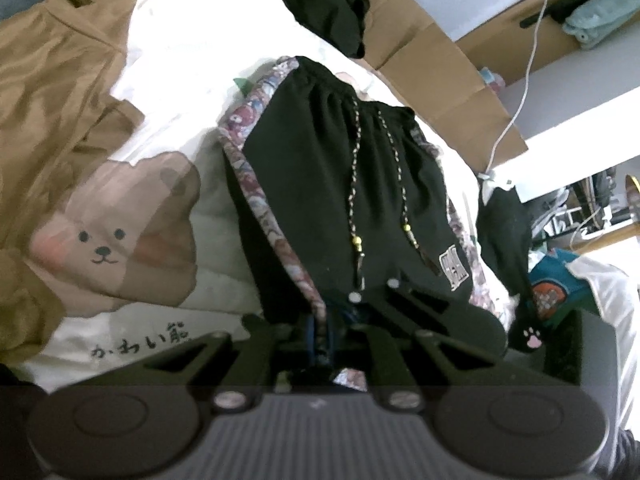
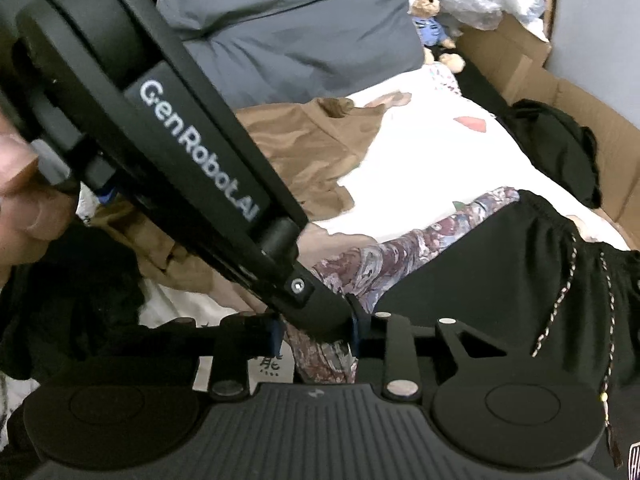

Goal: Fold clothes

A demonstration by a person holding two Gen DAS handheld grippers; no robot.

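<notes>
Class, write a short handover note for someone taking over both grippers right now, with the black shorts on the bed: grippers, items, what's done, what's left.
Left gripper: shut on the patterned side stripe of the black shorts, at their near edge.
Right gripper: jaws straddle the same stripe and the left gripper's tip; whether they grip firmly is unclear.
Items: the shorts lie spread on the white bear-print cover, drawstrings on top.
Done: no fold visible yet.
Left: fold the shorts, then probably the crumpled brown garment and the black garment beyond.
</notes>
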